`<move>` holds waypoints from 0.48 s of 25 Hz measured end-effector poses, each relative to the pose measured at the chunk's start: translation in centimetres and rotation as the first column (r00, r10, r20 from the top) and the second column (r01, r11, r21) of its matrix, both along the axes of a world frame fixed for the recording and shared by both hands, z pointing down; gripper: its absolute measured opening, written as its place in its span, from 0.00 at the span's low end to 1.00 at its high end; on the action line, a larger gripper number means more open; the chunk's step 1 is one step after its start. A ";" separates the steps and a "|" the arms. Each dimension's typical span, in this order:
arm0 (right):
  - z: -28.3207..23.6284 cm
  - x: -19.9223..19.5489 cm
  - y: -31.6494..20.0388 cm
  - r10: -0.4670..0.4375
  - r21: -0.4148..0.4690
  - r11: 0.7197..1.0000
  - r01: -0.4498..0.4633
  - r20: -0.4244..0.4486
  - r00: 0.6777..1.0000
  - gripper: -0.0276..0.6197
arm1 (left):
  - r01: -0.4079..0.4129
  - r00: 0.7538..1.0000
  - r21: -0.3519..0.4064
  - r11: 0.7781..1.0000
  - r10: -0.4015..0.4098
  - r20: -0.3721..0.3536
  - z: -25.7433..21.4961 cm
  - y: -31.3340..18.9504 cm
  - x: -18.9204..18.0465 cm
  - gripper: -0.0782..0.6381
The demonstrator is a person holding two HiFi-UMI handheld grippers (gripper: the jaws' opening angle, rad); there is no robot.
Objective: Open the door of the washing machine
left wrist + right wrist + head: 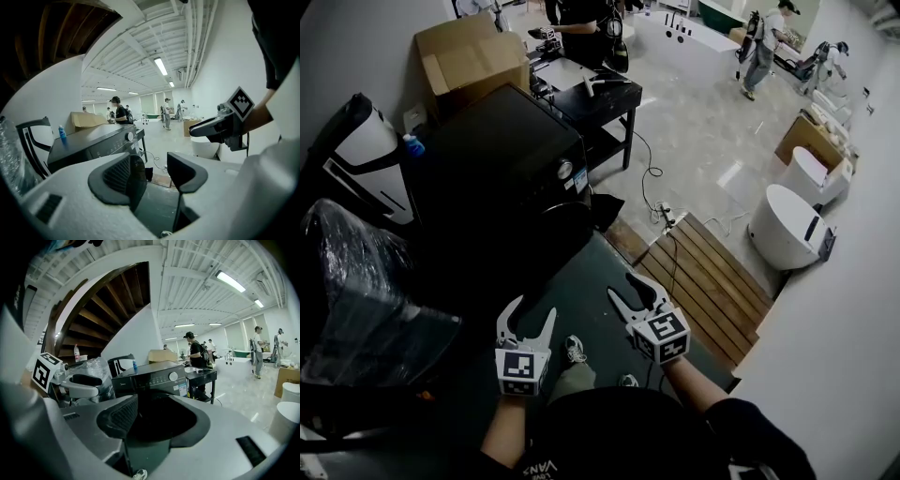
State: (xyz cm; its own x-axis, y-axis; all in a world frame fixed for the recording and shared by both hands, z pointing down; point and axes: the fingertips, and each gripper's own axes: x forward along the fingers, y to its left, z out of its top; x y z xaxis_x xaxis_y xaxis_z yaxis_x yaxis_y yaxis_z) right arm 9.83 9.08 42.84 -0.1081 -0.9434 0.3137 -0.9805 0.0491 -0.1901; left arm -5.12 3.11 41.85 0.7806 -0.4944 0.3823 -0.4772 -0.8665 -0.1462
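Left gripper (534, 309) and right gripper (630, 291), jaws spread and empty, face the black, silver-dialled washing machine (502, 155); a cardboard box (469, 56) stands behind it.

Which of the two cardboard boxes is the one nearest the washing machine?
The cardboard box standing right behind the dark washing machine; the other box sits far across the floor, beside the white fixtures.

I log: black washing machine (497, 141), smooth semi-gloss casing; brown cardboard box (469, 56), matt paper; brown slatted wooden decking (712, 277), grained; clear plastic wrap (356, 281), crinkled, glossy; pale floor (703, 112), polished; left tongs (534, 307), matt white plastic.
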 end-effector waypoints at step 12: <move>1.4 0.2 -10.7 0.108 -0.042 0.993 -0.110 -0.037 0.993 0.38 | -0.166 0.983 -0.056 0.985 0.170 0.069 2.8 -12.2 2.0 0.44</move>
